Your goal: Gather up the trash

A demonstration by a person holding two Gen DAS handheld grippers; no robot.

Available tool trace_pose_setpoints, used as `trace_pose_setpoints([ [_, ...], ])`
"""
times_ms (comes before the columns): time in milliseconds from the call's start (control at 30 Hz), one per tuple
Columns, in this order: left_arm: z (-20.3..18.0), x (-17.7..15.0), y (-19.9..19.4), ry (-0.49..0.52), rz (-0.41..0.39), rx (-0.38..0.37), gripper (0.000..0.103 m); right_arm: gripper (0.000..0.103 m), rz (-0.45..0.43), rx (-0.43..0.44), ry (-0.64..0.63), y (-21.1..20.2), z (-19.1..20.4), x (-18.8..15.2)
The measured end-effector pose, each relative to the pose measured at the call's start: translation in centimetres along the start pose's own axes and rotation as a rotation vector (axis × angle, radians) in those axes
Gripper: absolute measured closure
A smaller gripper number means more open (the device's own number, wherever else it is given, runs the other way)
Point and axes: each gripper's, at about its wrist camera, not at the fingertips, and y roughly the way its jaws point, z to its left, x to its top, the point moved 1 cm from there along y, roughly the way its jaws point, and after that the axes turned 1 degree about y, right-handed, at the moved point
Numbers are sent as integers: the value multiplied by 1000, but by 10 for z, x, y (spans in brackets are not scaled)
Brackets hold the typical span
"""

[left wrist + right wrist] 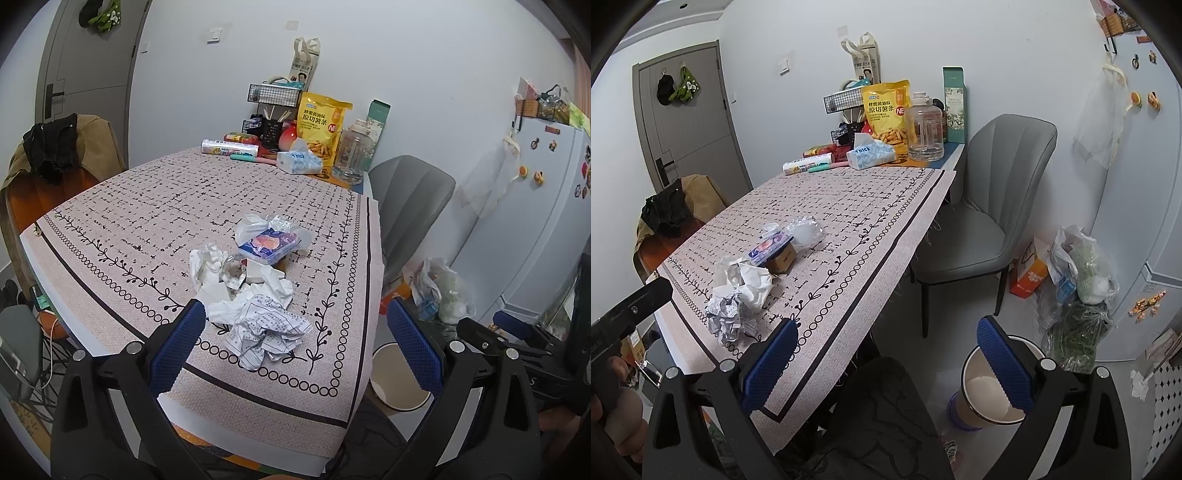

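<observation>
A heap of trash lies near the front of the table: a crumpled printed receipt (266, 328) (726, 317), white crumpled tissues (207, 264) (753, 282), a small tissue pack with a purple wrapper (269, 245) (768, 247) on a small cardboard box (783, 260), and a clear plastic cup (805, 230). My left gripper (295, 332) is open, just short of the receipt. My right gripper (886, 354) is open beyond the table's corner, over the floor. A round bin (991, 391) (399, 376) with white stuff inside stands on the floor below its right finger.
The table (110, 206) wears a patterned cloth. At its far end stand a snack bag (320, 125), a tissue box (299, 162), a clear jug (352, 155) and a wire rack (273, 94). A grey chair (990, 206), bags (1078, 266) and a fridge (535, 206) are right.
</observation>
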Motion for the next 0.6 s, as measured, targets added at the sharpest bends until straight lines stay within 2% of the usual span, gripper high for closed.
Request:
trace_pose_setpoints([
  [600,2,-1,0,-4,-5,-5,6,8,-9,-2,13,-1,-2,-2],
])
